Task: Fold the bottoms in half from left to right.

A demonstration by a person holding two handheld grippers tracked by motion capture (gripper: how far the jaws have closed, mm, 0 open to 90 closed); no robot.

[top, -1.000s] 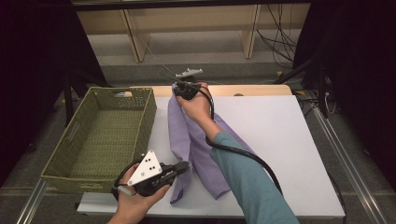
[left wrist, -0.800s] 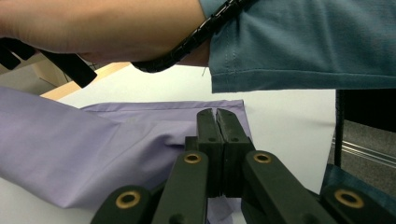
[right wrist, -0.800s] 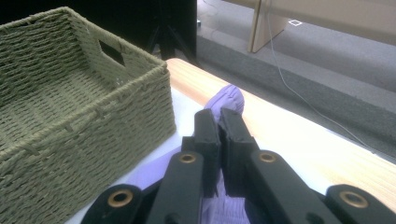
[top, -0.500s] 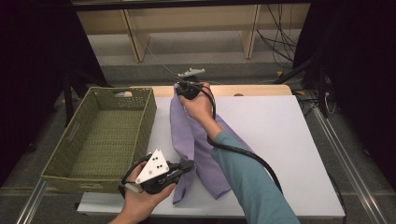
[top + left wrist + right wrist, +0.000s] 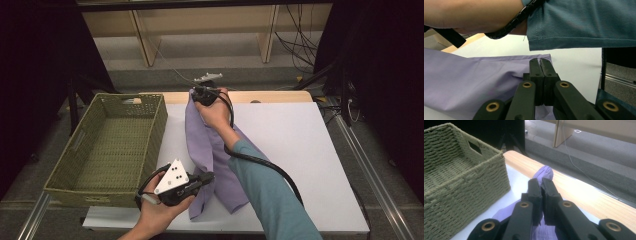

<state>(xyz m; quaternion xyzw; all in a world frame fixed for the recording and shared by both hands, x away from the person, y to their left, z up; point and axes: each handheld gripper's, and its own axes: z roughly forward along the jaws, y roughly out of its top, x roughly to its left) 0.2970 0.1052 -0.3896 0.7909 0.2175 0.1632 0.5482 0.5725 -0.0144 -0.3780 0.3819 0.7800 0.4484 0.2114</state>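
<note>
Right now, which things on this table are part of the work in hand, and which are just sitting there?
In use:
- purple cloth, stretched between both tools
- left tool, shut on the cloth's near end
- right tool, shut on its far end

Idle:
- green woven basket, empty, beside the cloth
- white table top

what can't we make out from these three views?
- Cloth: in the high view its middle right part runs under the forearm.
- Left gripper: in its own view the pinched cloth edge is hidden between the shut jaws.
- Right gripper: in the high view the hand covers its jaws, so the grip on the cloth doesn't show there.
- Basket: cut off by the left edge of the right gripper view.
</note>
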